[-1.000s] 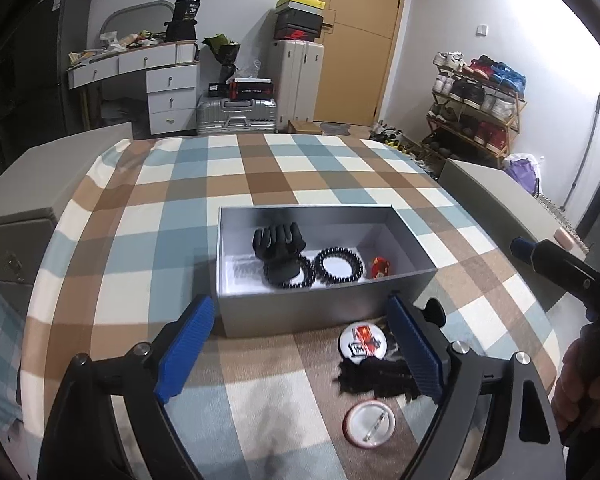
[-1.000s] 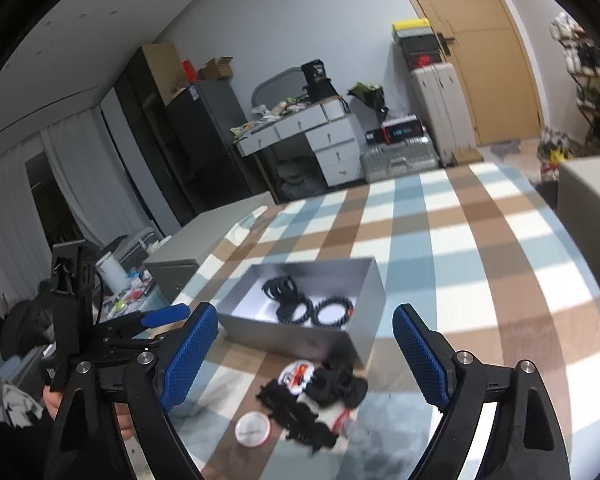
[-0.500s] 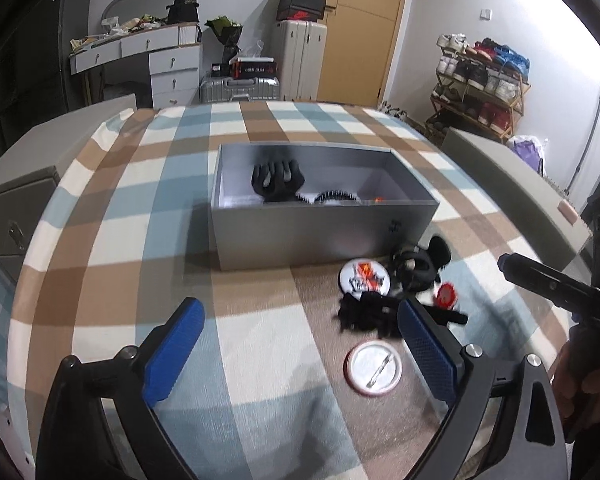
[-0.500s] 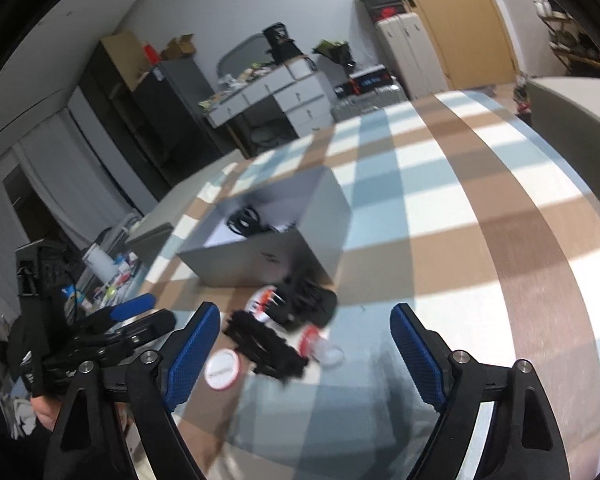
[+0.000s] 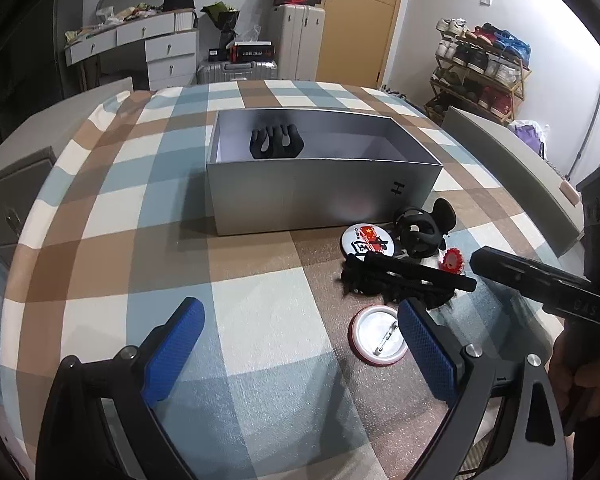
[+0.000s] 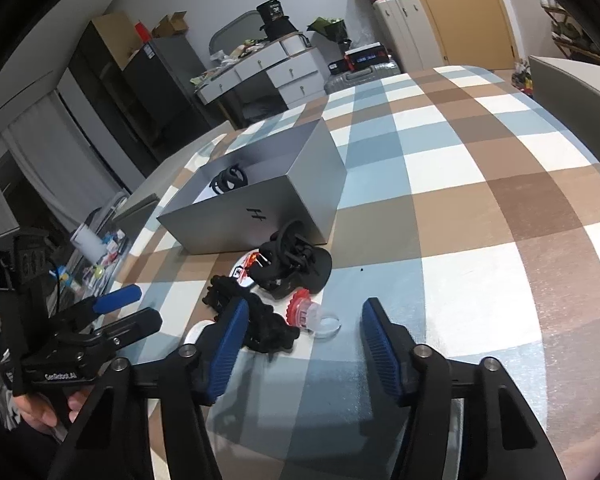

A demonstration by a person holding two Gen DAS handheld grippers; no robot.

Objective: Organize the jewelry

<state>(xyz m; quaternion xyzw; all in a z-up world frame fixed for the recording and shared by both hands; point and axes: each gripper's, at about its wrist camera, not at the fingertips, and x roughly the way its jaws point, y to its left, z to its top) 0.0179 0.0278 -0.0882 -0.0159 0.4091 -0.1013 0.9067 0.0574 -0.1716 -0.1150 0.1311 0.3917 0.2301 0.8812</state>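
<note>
A grey open box (image 5: 324,196) stands on the checked table; a black claw clip (image 5: 277,142) shows inside it. In front of the box lie a printed badge (image 5: 366,241), a black claw clip (image 5: 422,232), a black scrunchie (image 5: 384,286), a red and clear piece (image 5: 453,261) and a face-down badge (image 5: 376,340). My left gripper (image 5: 300,344) is open and empty, low over the table. My right gripper (image 6: 300,334) is open and empty, just above the red piece (image 6: 306,314) and the scrunchie (image 6: 256,322). The box (image 6: 260,204) lies beyond.
The checked tablecloth (image 5: 112,216) covers a round table with grey chairs (image 5: 512,168) at its sides. The right gripper's arm (image 5: 540,284) reaches in from the right, close to my left finger. Drawers, suitcases and a shoe rack stand far behind.
Both grippers have dropped lower and drawn back toward the items in front of the box. The right gripper now hovers close over the red piece and scrunchie. Nothing was picked up.
</note>
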